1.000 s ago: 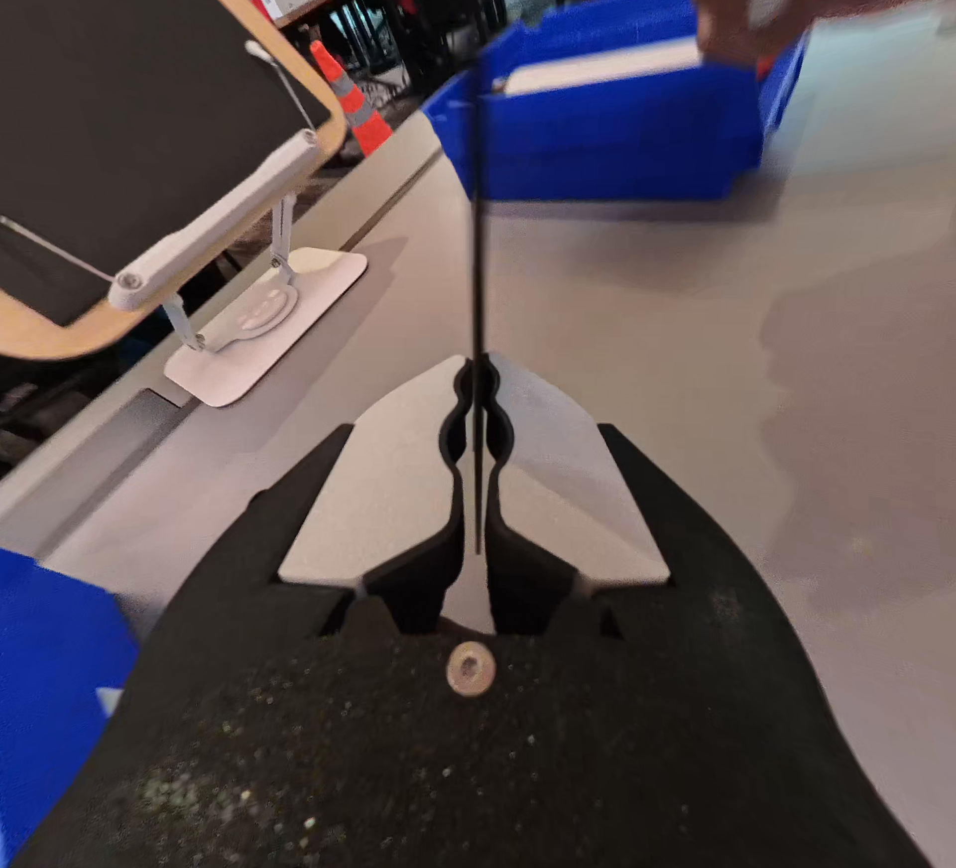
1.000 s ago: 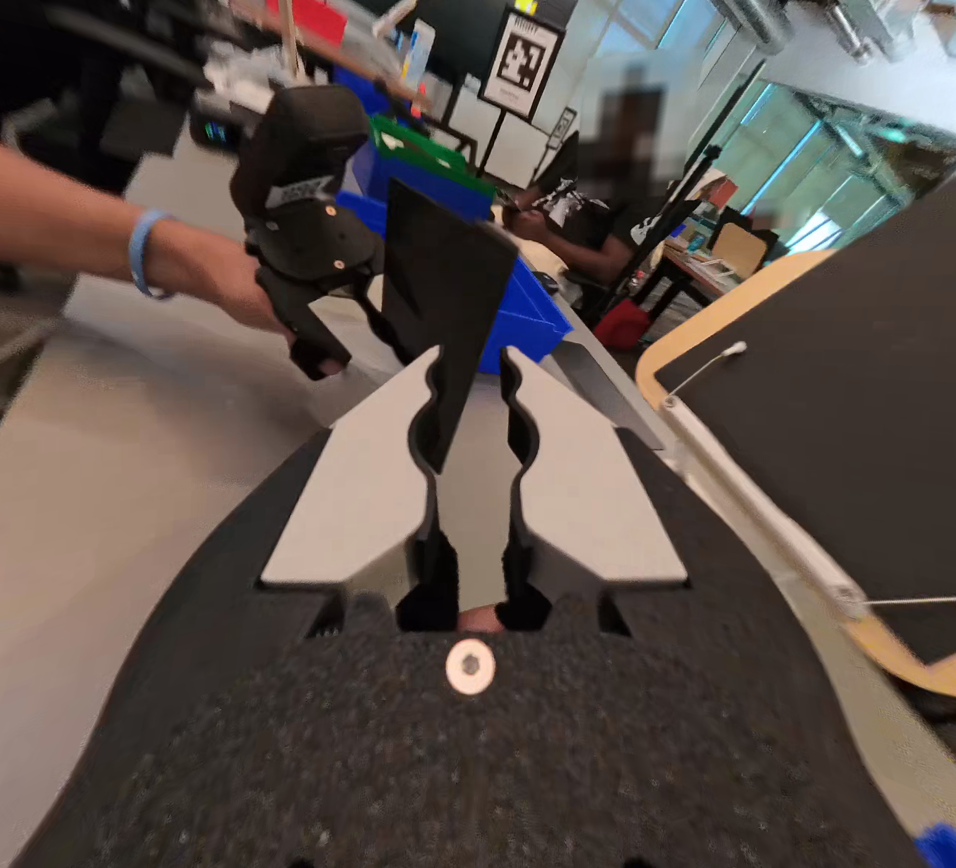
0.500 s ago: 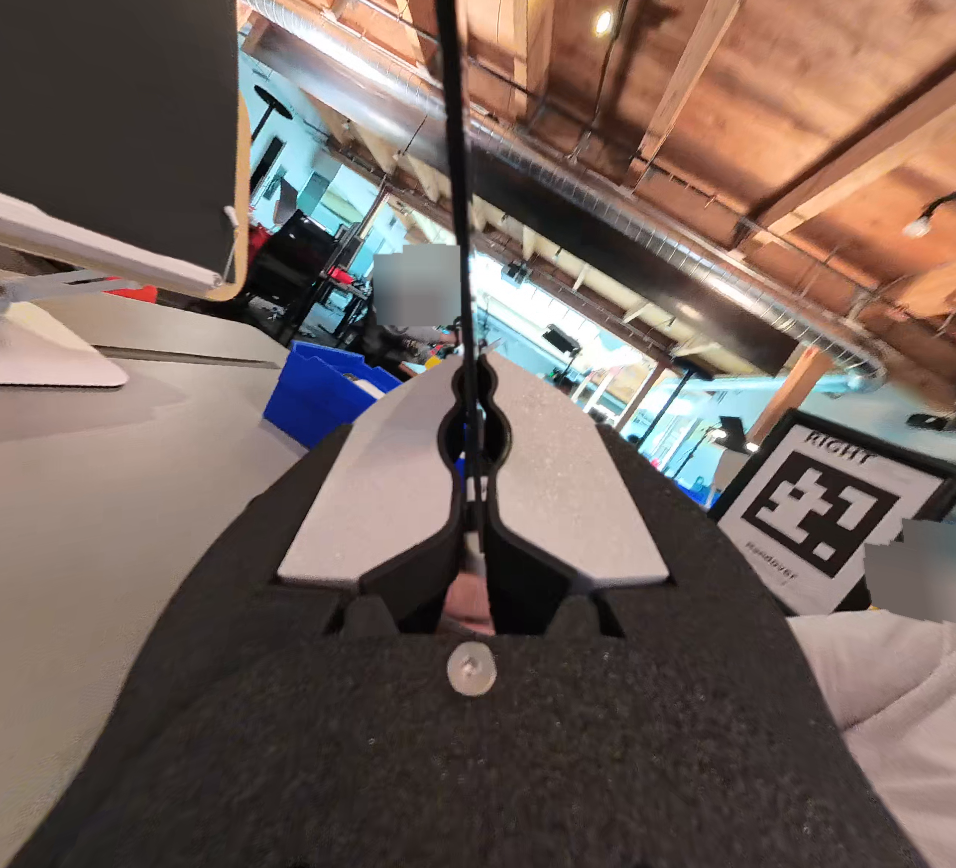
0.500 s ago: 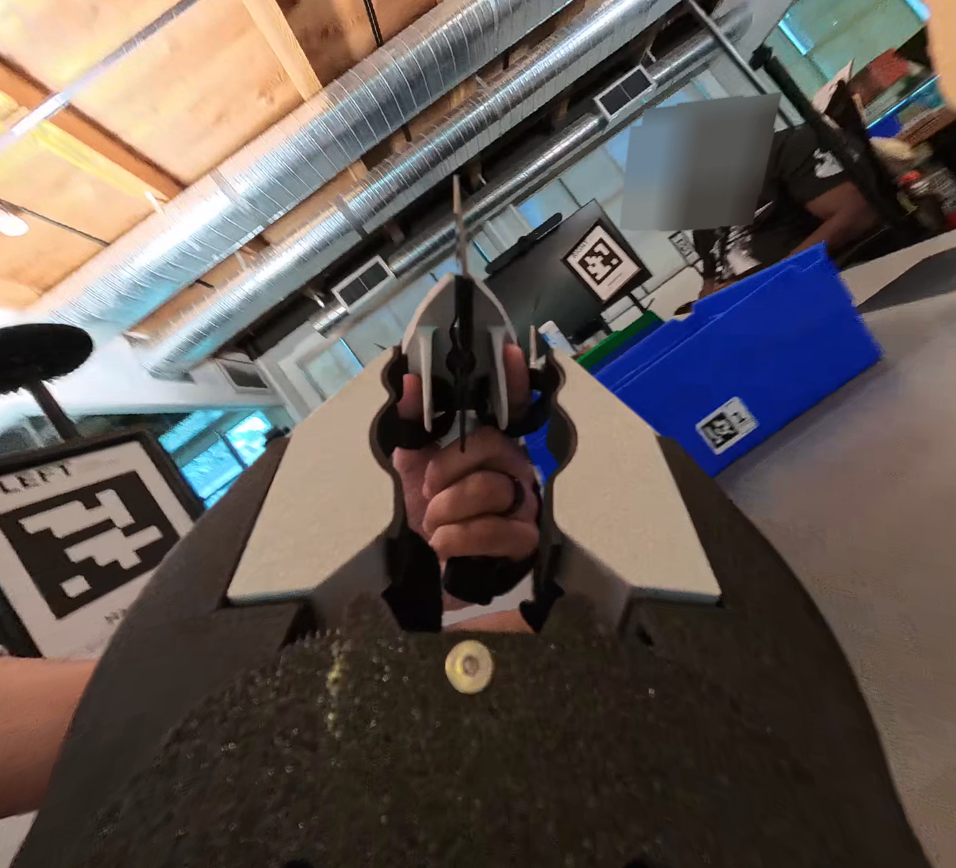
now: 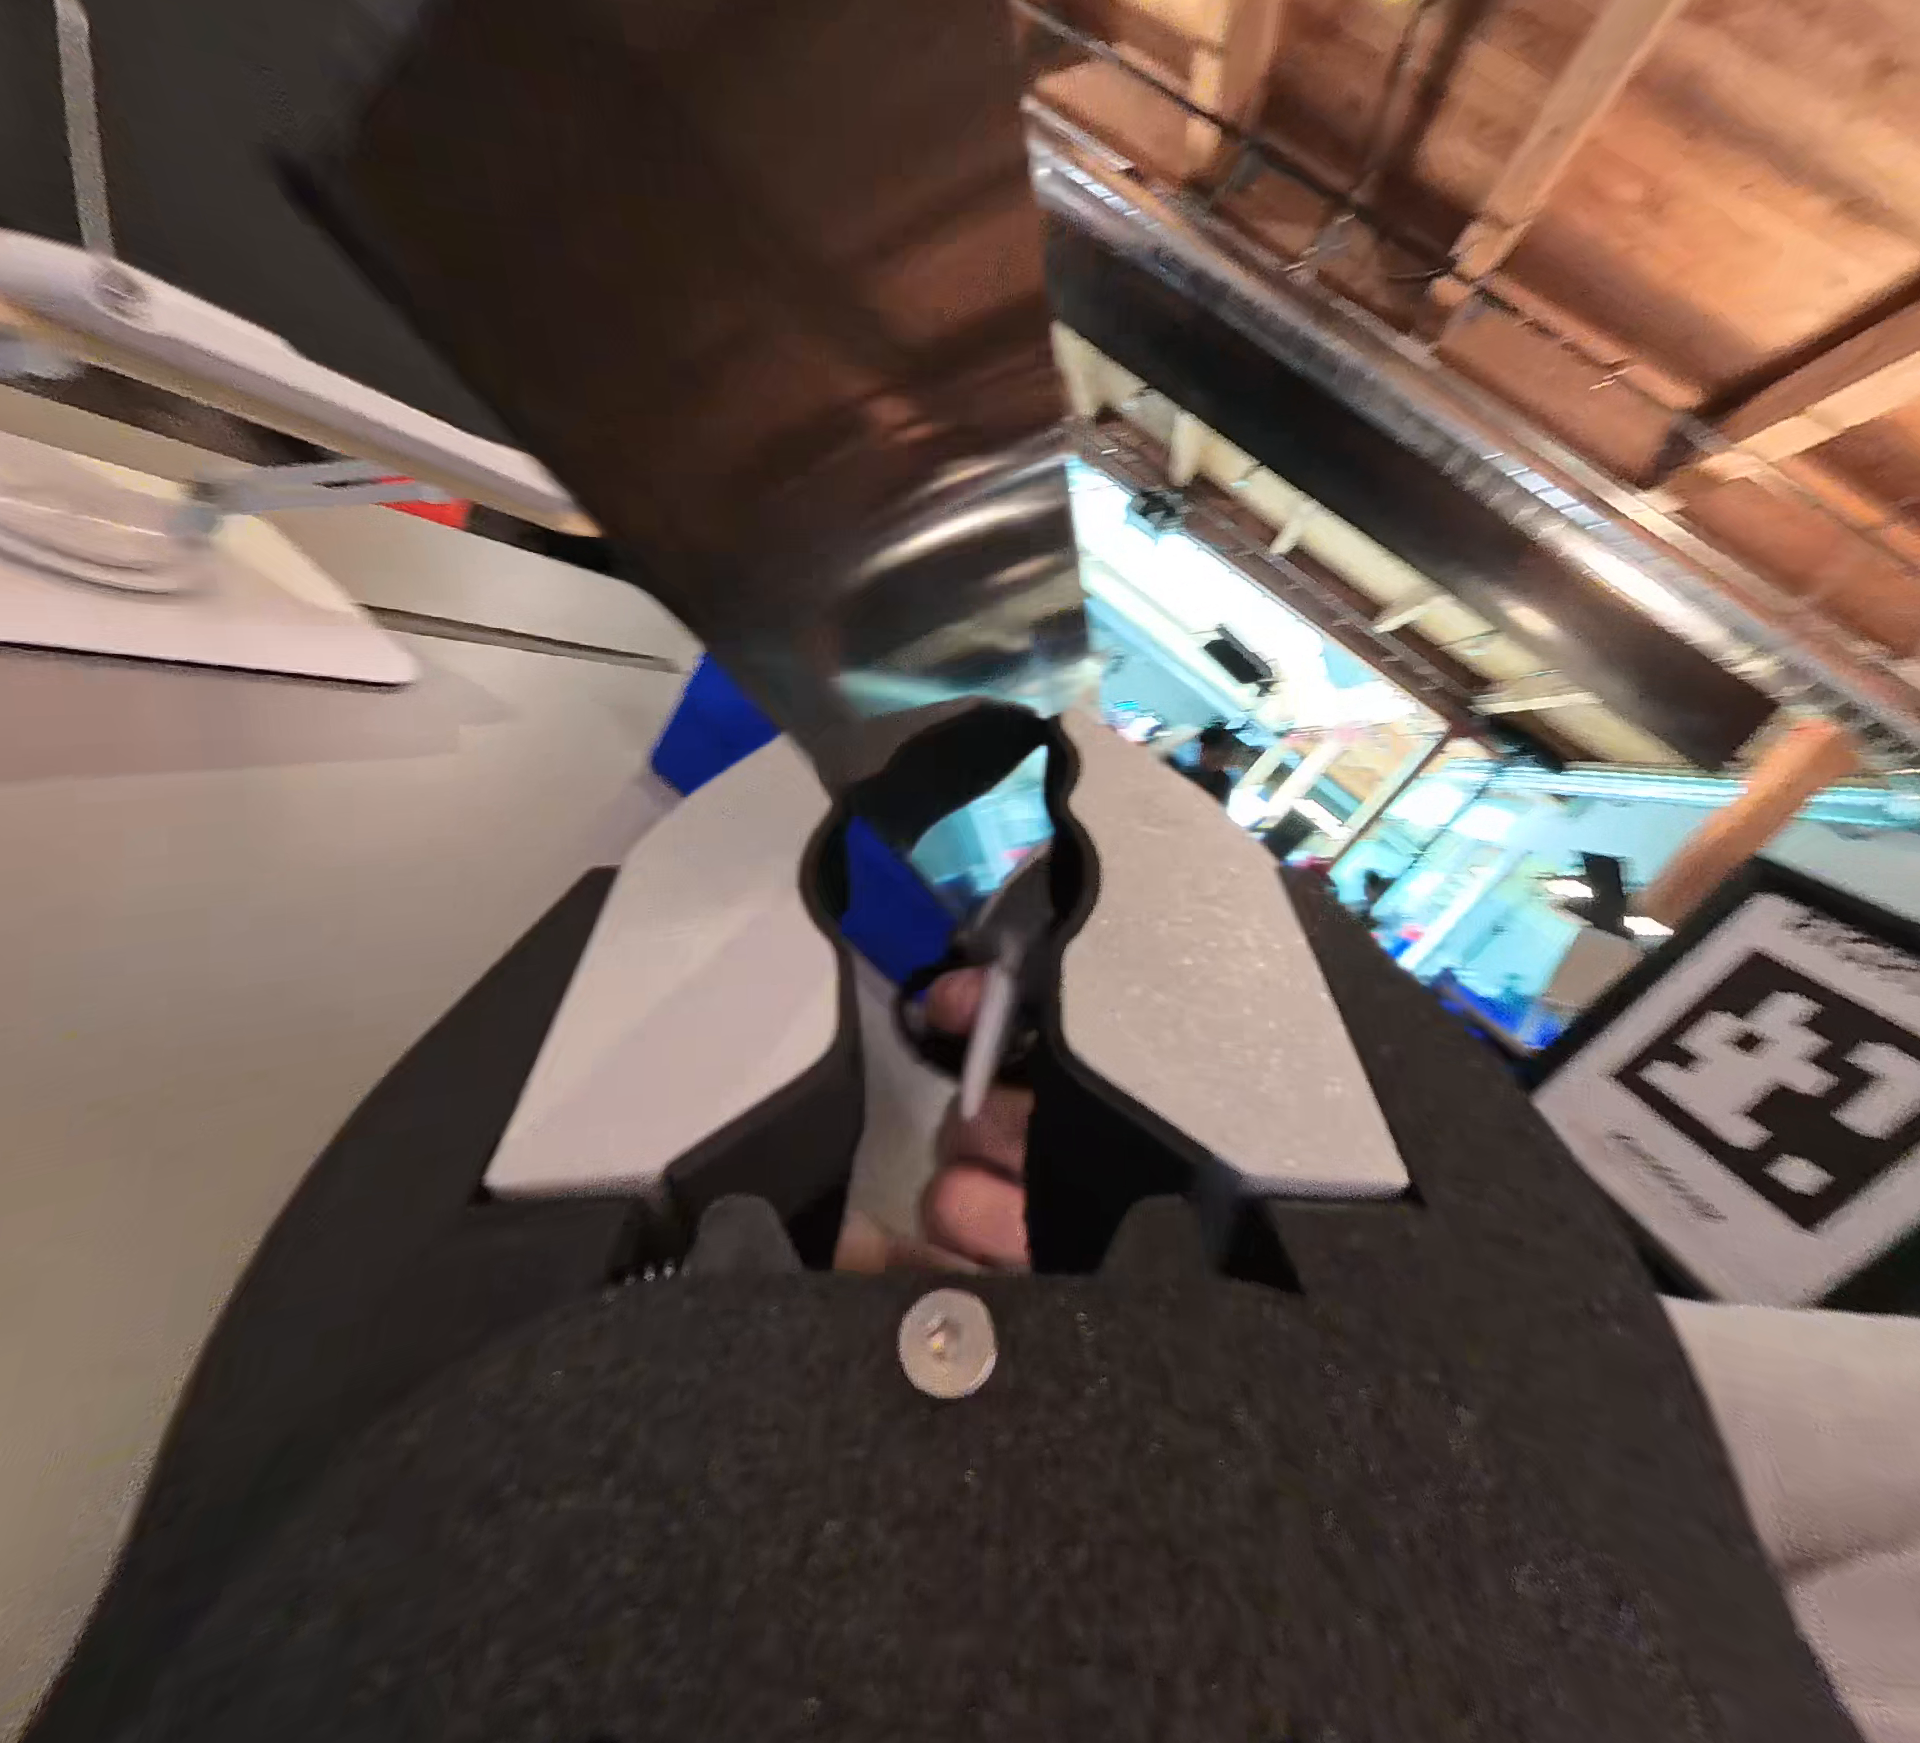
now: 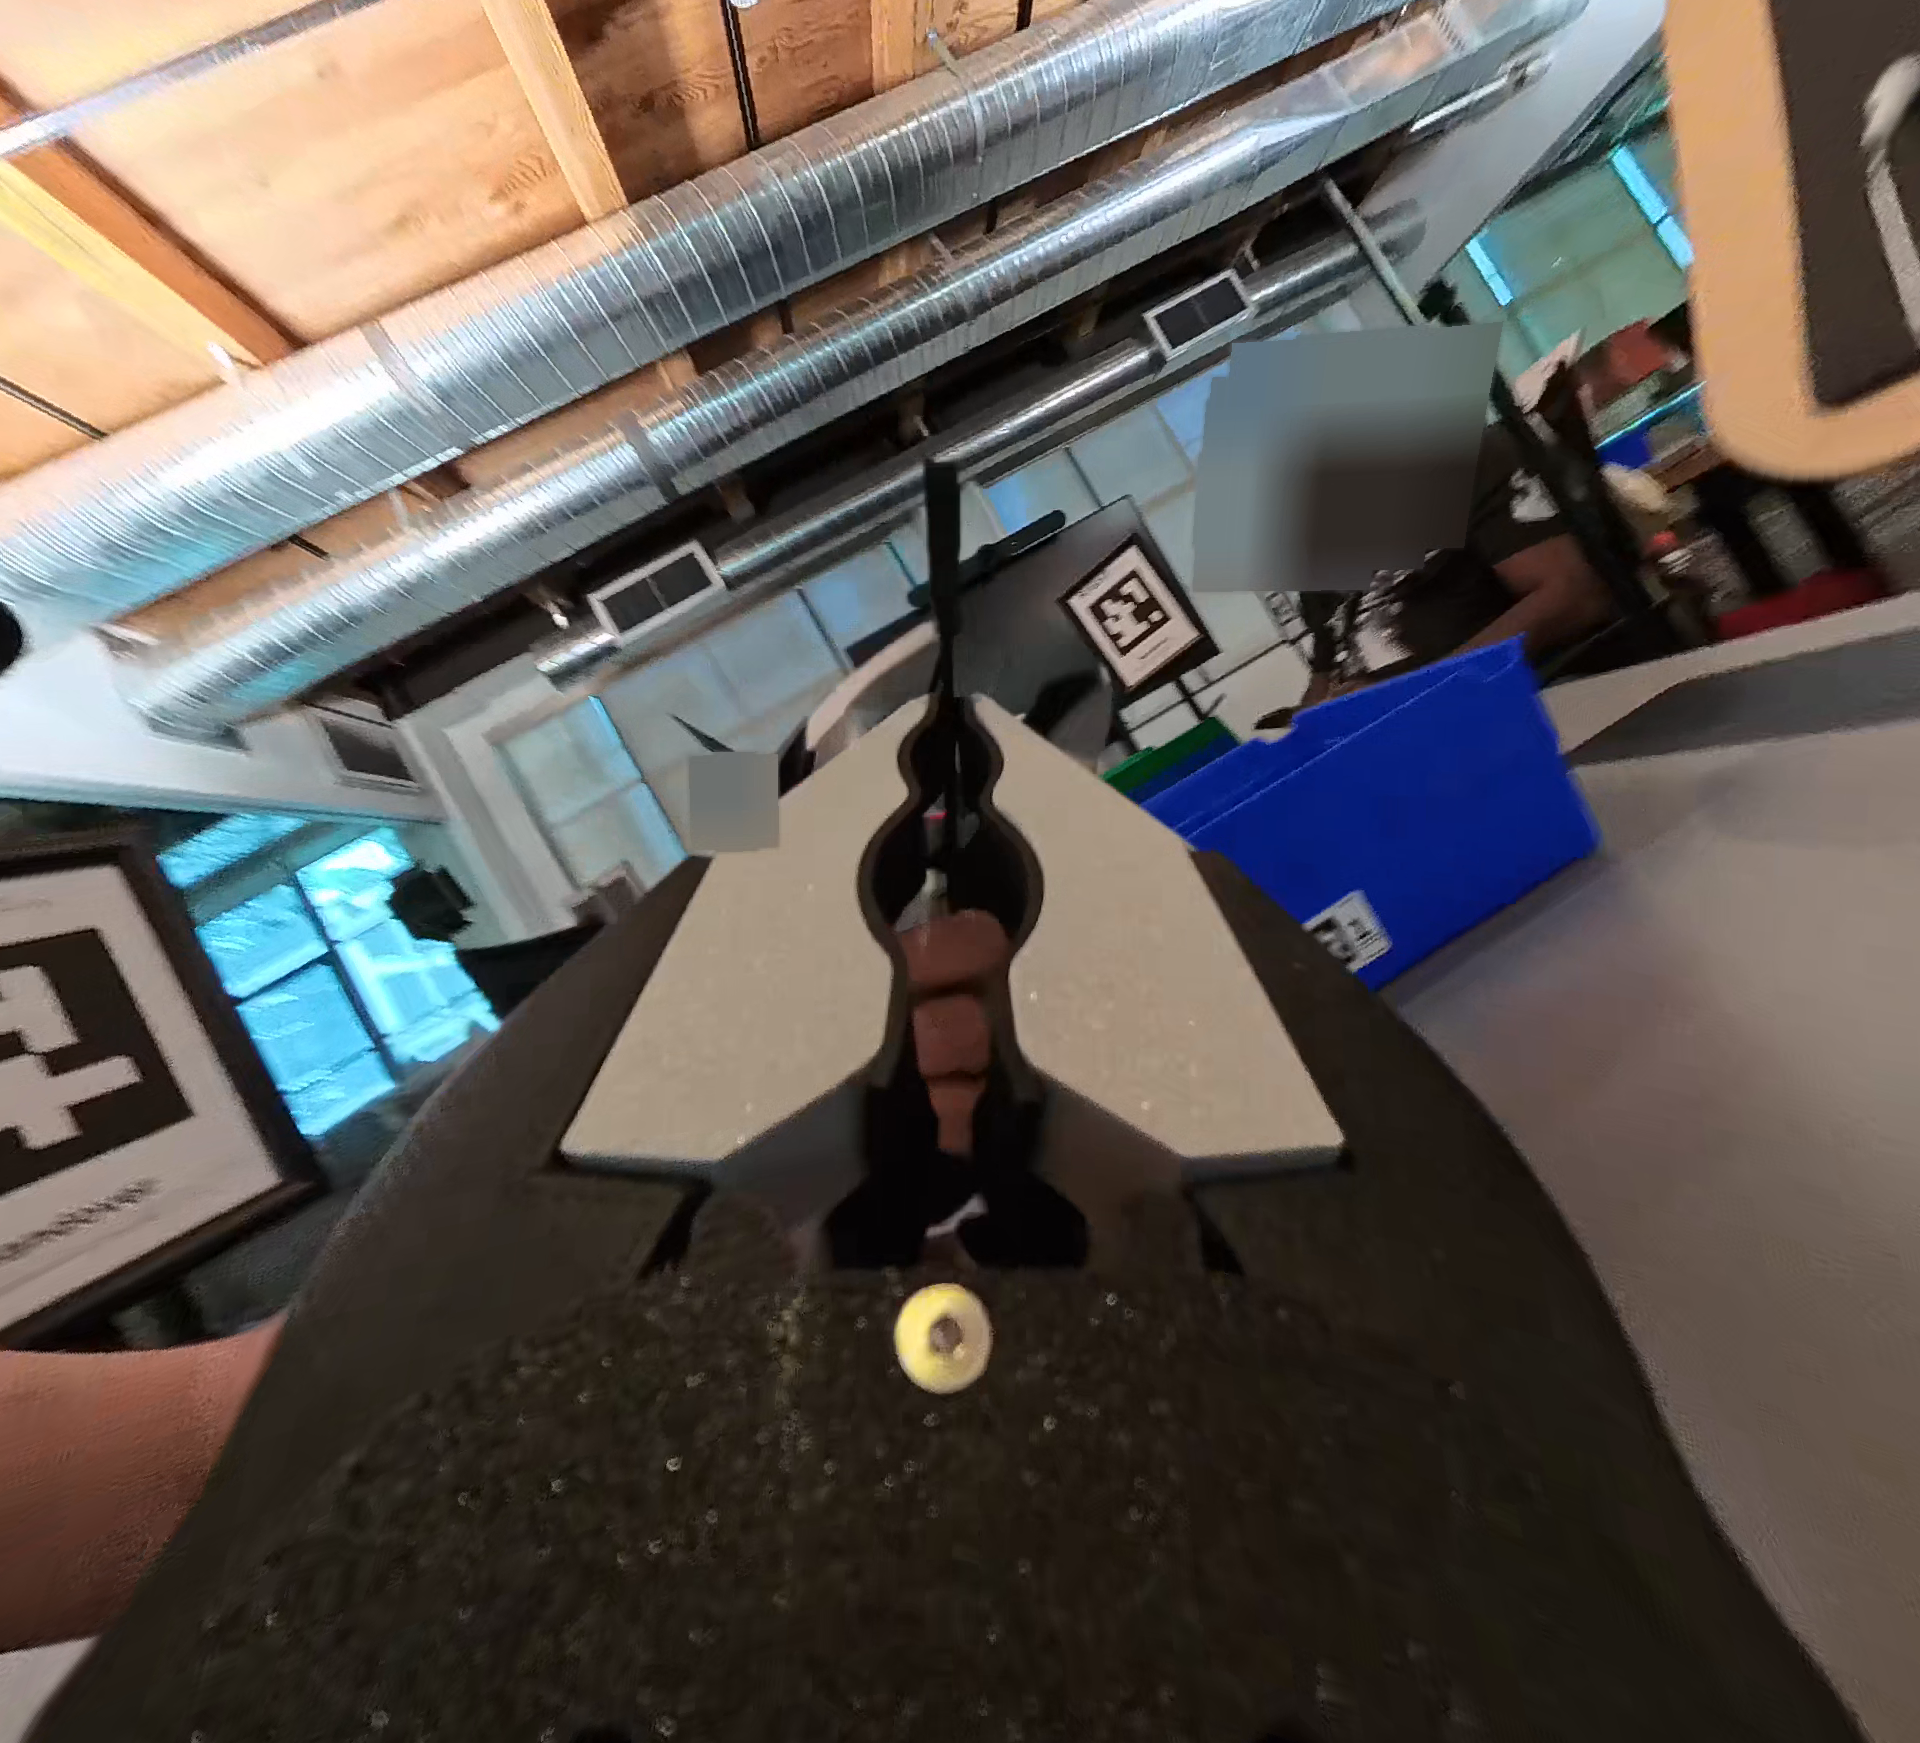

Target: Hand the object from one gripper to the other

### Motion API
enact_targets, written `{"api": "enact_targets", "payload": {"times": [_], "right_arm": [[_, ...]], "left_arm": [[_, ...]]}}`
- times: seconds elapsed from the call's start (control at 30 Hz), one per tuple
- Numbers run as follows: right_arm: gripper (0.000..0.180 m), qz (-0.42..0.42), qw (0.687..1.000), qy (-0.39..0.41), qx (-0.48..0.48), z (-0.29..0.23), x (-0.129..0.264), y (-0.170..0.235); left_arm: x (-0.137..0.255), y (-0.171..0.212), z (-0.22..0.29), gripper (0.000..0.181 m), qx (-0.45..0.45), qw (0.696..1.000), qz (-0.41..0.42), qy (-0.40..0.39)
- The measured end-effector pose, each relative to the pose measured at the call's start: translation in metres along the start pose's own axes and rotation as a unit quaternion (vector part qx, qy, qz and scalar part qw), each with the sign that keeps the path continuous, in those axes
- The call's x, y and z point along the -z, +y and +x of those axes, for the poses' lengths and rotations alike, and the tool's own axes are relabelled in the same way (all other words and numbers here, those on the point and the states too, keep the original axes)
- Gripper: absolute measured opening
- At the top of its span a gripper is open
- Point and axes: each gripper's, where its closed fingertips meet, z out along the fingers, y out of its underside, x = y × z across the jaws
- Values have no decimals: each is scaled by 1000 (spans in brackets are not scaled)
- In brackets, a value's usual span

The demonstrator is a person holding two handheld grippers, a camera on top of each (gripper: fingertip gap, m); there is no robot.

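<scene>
**Two claws, one black sheet: your right claw has the grip**

Your right claw [image 6: 951, 706] is pressed together on the thin black sheet [image 6: 940, 550]. In the right wrist view the sheet shows edge-on, pinched at the fingertips and standing up past them toward the ceiling ducts. Your left claw [image 5: 951, 748] is apart, with a clear gap between its fingers. In the left wrist view the sheet shows its broad, glossy face, tilted and blurred. It rises up and to the left from just beyond that claw's tips. I cannot tell whether the sheet touches either left finger. Both claws are raised above the grey table [image 5: 260, 862], facing each other. A blue bin [image 6: 1382, 820] sits on the table, far right.
</scene>
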Motion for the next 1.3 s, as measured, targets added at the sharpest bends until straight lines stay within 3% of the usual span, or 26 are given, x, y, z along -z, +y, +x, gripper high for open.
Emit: {"api": "enact_targets", "payload": {"times": [0.17, 0.27, 0.37, 0.47, 0.53, 0.73, 0.9, 1.07, 1.17, 1.2, 1.3], "right_arm": [[1, 1, 986, 69, 155, 10, 15, -46], [1, -11, 978, 97, 187, 16, 29, -70], [1, -49, 980, 109, 162, 25, 45, -90], [1, -89, 976, 129, 152, 38, 56, -103], [1, -127, 975, 123, 132, 41, 56, -101], [1, -244, 955, 111, 125, 37, 49, -66], [1, -270, 955, 55, 109, 16, 35, -36], [1, -300, 946, 41, 114, 7, 32, -20], [4, -269, 952, 29, 143, 0, 27, -29], [18, -252, 955, 17, 153, -6, 26, -34], [50, -215, 968, -7, 130, -12, 27, -51]], "left_arm": [[17, -17, -43, 64, -114, 977, -13, -177], [28, -23, -60, 76, -274, 921, -63, -271], [37, -21, -71, 86, -494, 777, -177, -347], [39, -12, -74, 93, -645, 618, -257, -369], [32, -1, -67, 90, -699, 555, -264, -365], [17, 12, -57, 98, -727, 516, -267, -367], [16, 32, -65, 105, -712, 527, -300, -353], [13, 35, -66, 97, -705, 537, -296, -357], [9, 33, -61, 97, -691, 560, -281, -361], [8, 33, -59, 97, -681, 577, -270, -362], [2, 30, -50, 98, -619, 665, -229, -350]]}}
